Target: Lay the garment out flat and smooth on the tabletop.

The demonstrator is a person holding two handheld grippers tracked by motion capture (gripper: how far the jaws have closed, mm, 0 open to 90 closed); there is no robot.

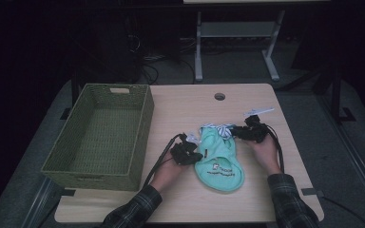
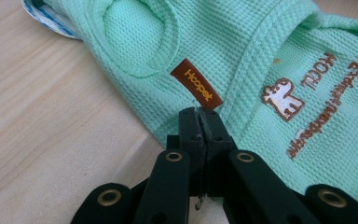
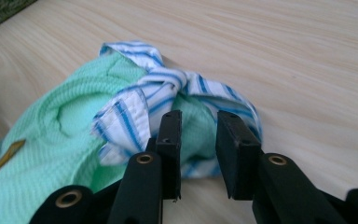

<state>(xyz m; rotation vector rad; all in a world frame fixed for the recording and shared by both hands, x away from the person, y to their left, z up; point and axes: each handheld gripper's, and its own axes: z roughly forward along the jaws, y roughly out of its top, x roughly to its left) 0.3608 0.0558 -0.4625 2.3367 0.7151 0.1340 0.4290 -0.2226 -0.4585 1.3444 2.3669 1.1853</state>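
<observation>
- The table [image 1: 180, 102] is the biggest thing here, light wood, with a green woven basket [image 1: 102, 135] sitting on its left side, and nothing's in the basket as far as I can see.
- The little mint green pet shirt [image 1: 218, 159] lies flat on the table, to the right of the basket and between the two hands. Its long axis runs pretty much away from the person, striped collar [image 1: 217, 129] at the far end and the rounded hem toward them.
- So progress-wise I'd say it's early: the shirt isn't folded or in the basket, only grabbed.
- The left gripper [image 1: 193, 156] has its jaws pressed together, pinching the shirt's left edge just below the brown tag [image 2: 196, 84].
- The right gripper [image 1: 241, 131] is at the collar with jaws apart, pads not squeezing anything yet.
</observation>
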